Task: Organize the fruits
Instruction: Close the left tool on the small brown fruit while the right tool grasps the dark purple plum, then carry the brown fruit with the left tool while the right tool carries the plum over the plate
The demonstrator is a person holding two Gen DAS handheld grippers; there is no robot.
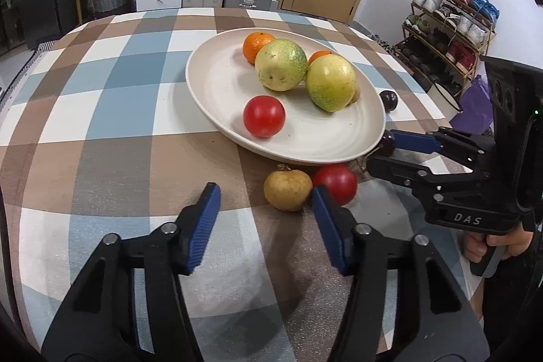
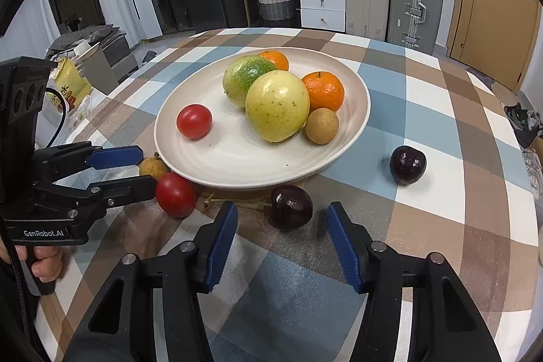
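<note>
The checked table (image 1: 101, 97) carries a wide pale plate (image 2: 237, 165) near its middle, the gathering spot for the fruit. It already holds two big yellow-green fruits (image 2: 276, 106), two oranges (image 2: 324, 90), a red tomato (image 2: 194, 121) and a small brown fruit (image 2: 321, 126). The loose pieces lie on the cloth along the plate's near rim, so each gripper works its own side.

The left gripper (image 1: 264, 209) has its jaws parted with nothing between the pads; the right pad sits just beside a brown-yellow fruit (image 1: 287, 190) and a second tomato (image 1: 336, 184), which touch each other. The right gripper (image 2: 281, 226) is also parted and not yet gripping; a dark plum (image 2: 290, 207) lies just ahead of its fingertips, probably its target.

The right wrist view alone shows the brown fruit on the plate clearly, plus the thin stems on the cloth; another plum (image 2: 407, 165) lies farther right. The left wrist view alone shows the shoe rack (image 1: 451, 33) far right.
</note>
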